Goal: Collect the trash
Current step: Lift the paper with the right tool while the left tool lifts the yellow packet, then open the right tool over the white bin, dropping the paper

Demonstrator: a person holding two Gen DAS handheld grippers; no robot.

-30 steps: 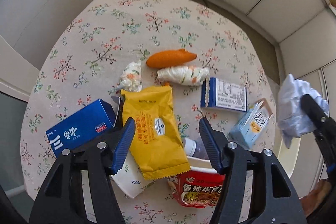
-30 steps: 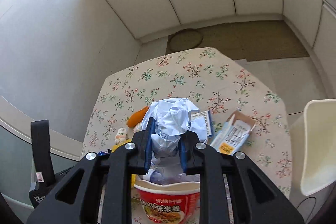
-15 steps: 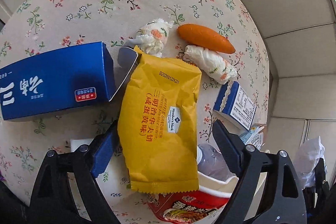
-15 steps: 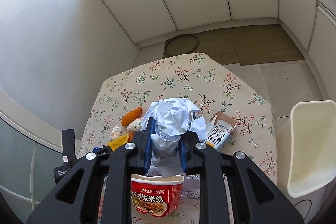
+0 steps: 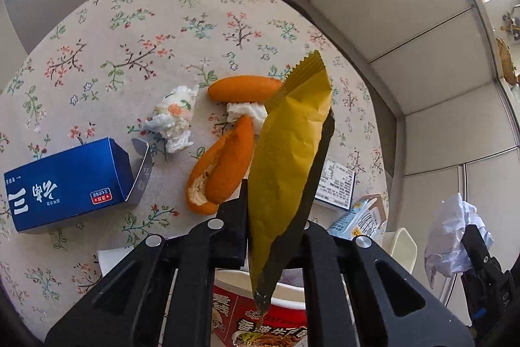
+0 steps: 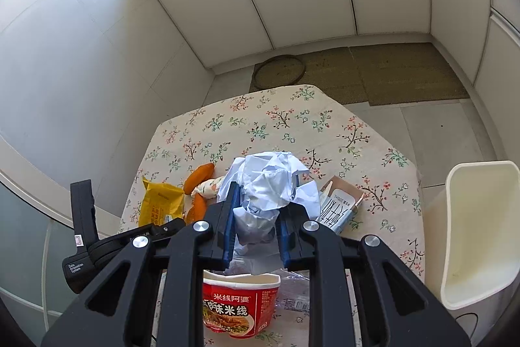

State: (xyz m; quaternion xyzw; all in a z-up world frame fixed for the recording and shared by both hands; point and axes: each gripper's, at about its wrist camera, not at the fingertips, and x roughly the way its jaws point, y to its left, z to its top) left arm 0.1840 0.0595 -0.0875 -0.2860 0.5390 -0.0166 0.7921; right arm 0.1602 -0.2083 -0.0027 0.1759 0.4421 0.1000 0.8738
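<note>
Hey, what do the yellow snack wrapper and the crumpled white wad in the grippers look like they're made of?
Yellow snack wrapper: thin plastic film, probably; soft creases, serrated sealed end. Crumpled white wad: paper, apparently; matte, with sharp angular folds that hold their shape.

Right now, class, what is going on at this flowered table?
A person is clearing trash with a gripper in each hand. The left gripper has just closed on the yellow snack wrapper, lifting it off the table. The right gripper holds crumpled white paper. Orange peels, tissues, cartons and a noodle cup remain. A white bin stands beside the table.
</note>
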